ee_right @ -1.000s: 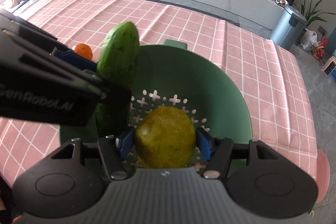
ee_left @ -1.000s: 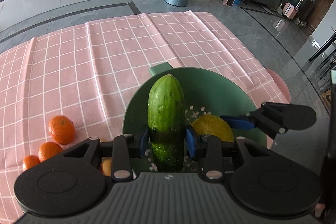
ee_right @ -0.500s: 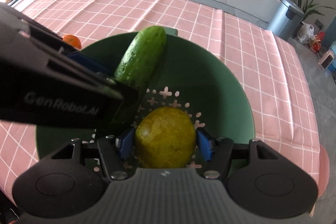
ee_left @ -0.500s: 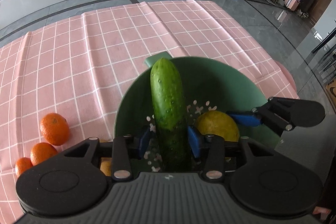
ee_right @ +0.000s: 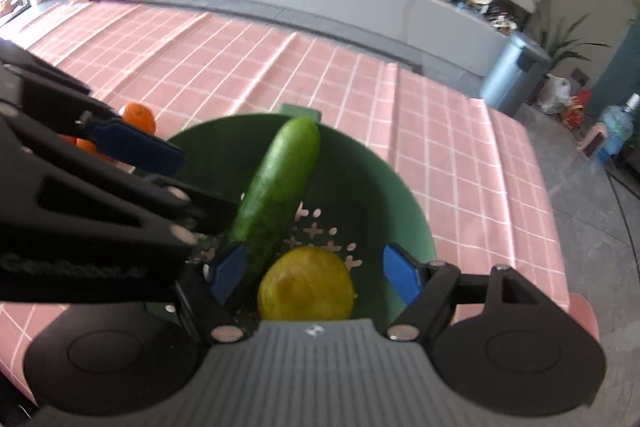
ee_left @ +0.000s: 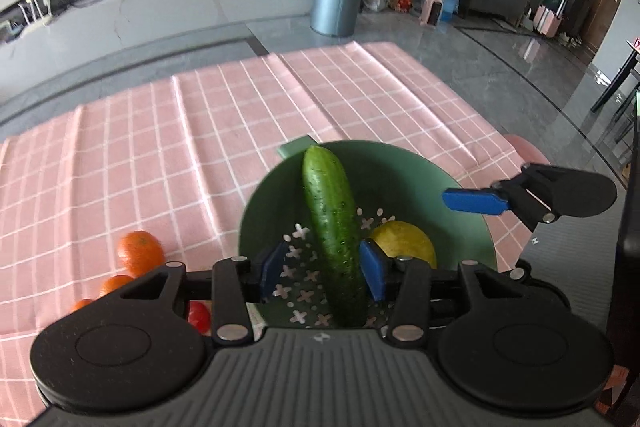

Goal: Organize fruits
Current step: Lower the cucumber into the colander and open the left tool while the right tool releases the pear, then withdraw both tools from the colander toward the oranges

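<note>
The cucumber (ee_left: 332, 227) lies inside the green bowl (ee_left: 404, 171), with its far end leaning on the rim near the small handle, and the yellow fruit (ee_right: 306, 287) sits on the perforated bottom just beside it. The left gripper (ee_left: 322, 273) has its jaws spread apart; the right blue pad is near the cucumber or perhaps touching it, the left pad is clear of it, so it holds nothing. The right gripper (ee_right: 316, 273) is also wide open around the yellow fruit, with gaps on both sides. Three oranges (ee_left: 140, 253) and something red (ee_left: 199, 317) wait on the pink checked cloth (ee_left: 160, 147) left of the bowl. I think an orange is light, firm and round, with a slightly grippy skin; it is best taken across its widest part, with moderate pressure, so it does not roll out.
</note>
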Motion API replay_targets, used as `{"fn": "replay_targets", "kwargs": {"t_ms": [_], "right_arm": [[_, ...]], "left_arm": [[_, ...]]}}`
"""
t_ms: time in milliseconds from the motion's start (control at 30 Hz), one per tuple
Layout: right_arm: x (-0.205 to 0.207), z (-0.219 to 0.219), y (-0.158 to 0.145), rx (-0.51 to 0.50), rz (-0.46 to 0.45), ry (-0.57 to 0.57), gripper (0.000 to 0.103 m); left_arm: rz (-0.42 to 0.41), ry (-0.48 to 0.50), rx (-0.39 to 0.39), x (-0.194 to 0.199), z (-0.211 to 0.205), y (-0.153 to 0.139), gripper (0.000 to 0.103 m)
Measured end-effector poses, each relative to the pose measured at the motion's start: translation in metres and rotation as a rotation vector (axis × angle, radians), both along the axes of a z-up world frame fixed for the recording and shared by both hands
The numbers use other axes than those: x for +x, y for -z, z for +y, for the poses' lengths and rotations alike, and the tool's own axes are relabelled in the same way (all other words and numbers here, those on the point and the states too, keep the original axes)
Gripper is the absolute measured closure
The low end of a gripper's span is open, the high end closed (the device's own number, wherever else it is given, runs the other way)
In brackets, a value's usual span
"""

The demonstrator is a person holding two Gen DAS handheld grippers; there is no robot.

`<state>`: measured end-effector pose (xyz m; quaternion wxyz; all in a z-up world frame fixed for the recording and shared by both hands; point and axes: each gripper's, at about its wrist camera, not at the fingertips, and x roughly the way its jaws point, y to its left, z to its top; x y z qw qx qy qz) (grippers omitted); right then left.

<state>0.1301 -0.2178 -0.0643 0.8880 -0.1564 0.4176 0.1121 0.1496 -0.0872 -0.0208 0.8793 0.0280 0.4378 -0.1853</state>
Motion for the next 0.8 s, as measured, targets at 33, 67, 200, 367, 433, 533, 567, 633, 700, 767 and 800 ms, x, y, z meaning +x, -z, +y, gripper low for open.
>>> {"fn": "replay_targets", "kwargs": {"t_ms": [33,67,200,367,433,533,567,633,700,767,800], "right_arm": [[-0.004,0.000,-0.002,0.015,-0.004,0.014,0.031],[-0.007,0.000,-0.004,0.031,-0.008,0.026,0.031],[-0.027,0.006,-0.011,0.079,-0.045,0.066,0.031],[-0.052,0.017,-0.020,0.145,-0.089,0.101,0.031],[-0.061,0.022,-0.022,0.177,-0.101,0.113,0.031],[-0.074,0.031,-0.025,0.210,-0.117,0.128,0.031],[-0.078,0.034,-0.026,0.218,-0.124,0.132,0.031],[-0.086,0.040,-0.027,0.234,-0.135,0.140,0.031],[-0.093,0.045,-0.027,0.245,-0.145,0.150,0.031],[-0.100,0.052,-0.028,0.261,-0.153,0.159,0.031],[-0.103,0.054,-0.027,0.267,-0.158,0.166,0.031]], "left_arm": [[-0.007,-0.004,0.002,-0.005,0.002,-0.003,0.050],[-0.014,-0.007,0.005,-0.009,0.004,-0.005,0.050],[-0.043,-0.008,0.017,-0.026,0.017,-0.014,0.050],[-0.051,-0.021,0.017,-0.043,0.036,-0.021,0.050],[-0.057,-0.013,0.029,-0.049,0.042,-0.023,0.050],[-0.066,-0.015,0.040,-0.056,0.054,-0.025,0.050],[-0.069,-0.018,0.042,-0.059,0.059,-0.026,0.050],[-0.076,-0.034,0.040,-0.062,0.069,-0.026,0.050],[-0.082,-0.052,0.031,-0.065,0.080,-0.026,0.050],[-0.090,-0.069,0.025,-0.068,0.091,-0.025,0.050],[-0.092,-0.076,0.025,-0.070,0.096,-0.023,0.050]]}}
